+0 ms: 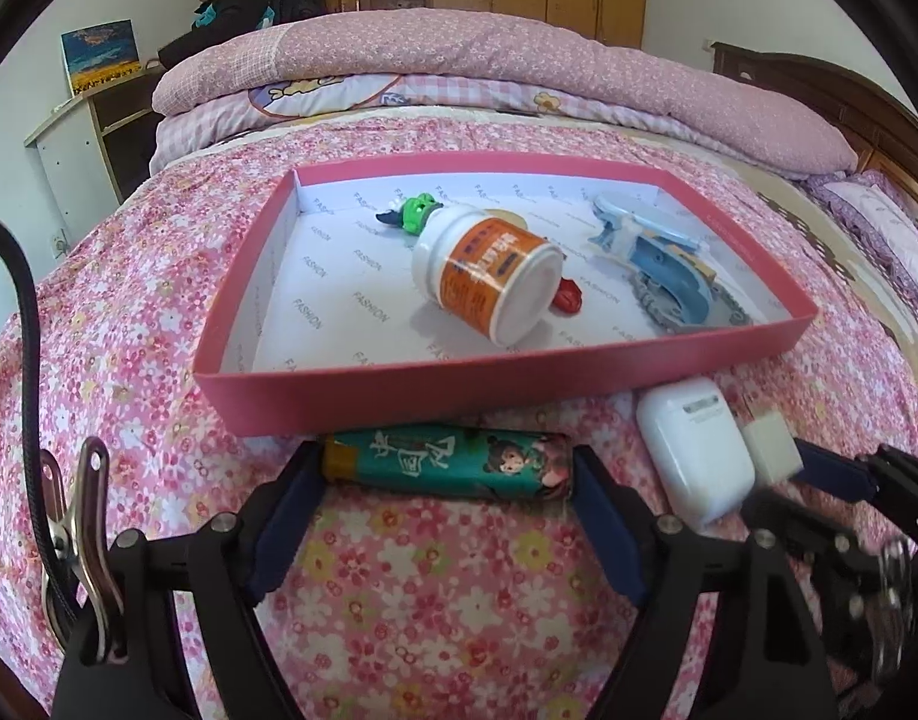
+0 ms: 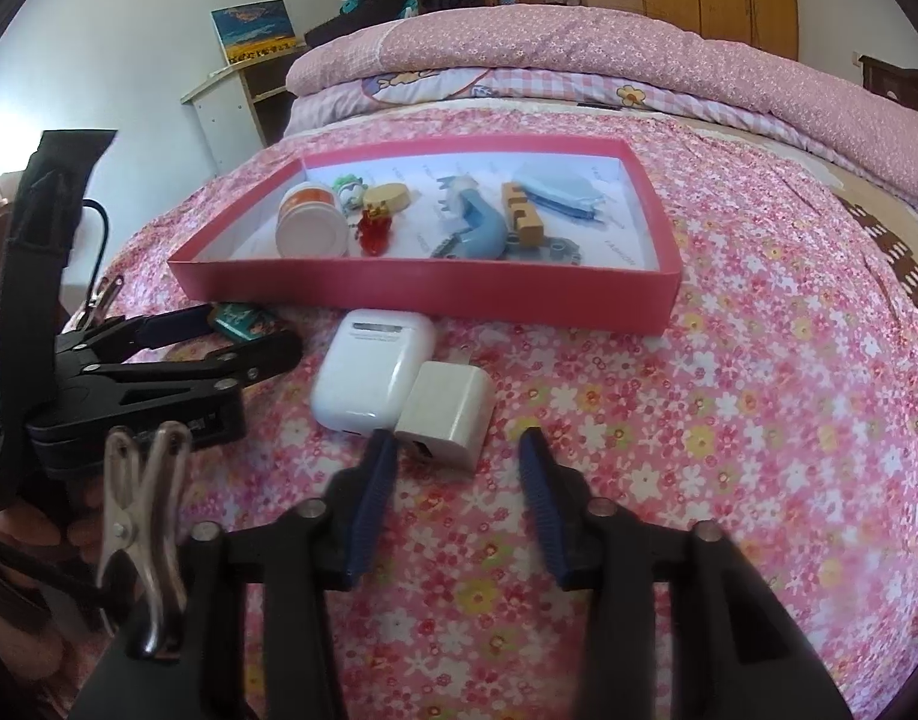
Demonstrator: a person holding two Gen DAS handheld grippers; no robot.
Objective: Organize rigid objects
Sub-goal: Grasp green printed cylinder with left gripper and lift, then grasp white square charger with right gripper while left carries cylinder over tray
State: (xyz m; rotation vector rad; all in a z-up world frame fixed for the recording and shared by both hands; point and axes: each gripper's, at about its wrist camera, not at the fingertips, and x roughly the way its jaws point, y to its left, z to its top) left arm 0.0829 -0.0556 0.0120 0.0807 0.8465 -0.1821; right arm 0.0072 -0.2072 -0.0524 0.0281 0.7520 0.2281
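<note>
A pink tray (image 1: pixel 363 393) (image 2: pixel 399 291) lies on the bed and holds a white bottle with an orange label (image 1: pixel 489 273) (image 2: pixel 312 222), small toys and blue parts. My left gripper (image 1: pixel 450 465) is closed on the ends of a teal lighter (image 1: pixel 453 465) (image 2: pixel 243 319) that lies just in front of the tray. A white earbud case (image 1: pixel 693 450) (image 2: pixel 372 375) and a white charger cube (image 1: pixel 771 444) (image 2: pixel 447 411) lie side by side. My right gripper (image 2: pixel 456 450) is open, its fingers either side of the cube's near end.
The floral bedspread (image 2: pixel 729 420) runs to the right of the tray. Folded pink quilts (image 1: pixel 489 66) lie behind it. A person (image 1: pixel 231 6) sits beyond the bed by a small shelf (image 1: pixel 93 132).
</note>
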